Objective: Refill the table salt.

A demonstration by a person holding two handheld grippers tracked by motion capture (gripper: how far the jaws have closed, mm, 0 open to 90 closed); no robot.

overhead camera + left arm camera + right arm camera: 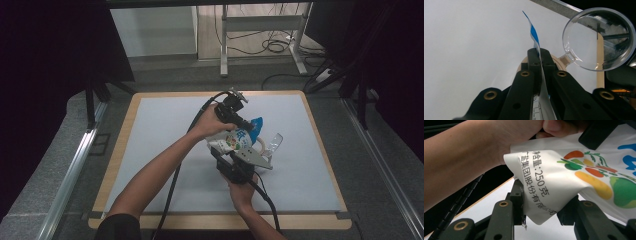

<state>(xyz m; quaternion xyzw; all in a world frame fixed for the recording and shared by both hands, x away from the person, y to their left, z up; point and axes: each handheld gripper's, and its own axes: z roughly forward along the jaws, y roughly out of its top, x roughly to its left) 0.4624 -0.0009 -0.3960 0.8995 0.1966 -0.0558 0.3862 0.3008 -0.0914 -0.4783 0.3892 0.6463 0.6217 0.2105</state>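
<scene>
Both grippers are clamped on the same white printed pouch (239,141), held up over the middle of the table (165,150): the left gripper (248,125) pinches its blue top edge flat between fully closed jaws, and the right gripper (231,161) squeezes a lower corner. Judging by this, the pouch is lifted and steadied for pouring (or for opening, the top looks sealed where it is pinched), while nothing seems to have come out yet.

The left gripper view shows a clear round cup (599,38) just beyond the pouch edge (534,35), its handle toward the jaws. The right gripper view instead gives the printing, vegetables and black characters on the pouch face (564,180), with the person's left forearm (466,162) close behind.
</scene>
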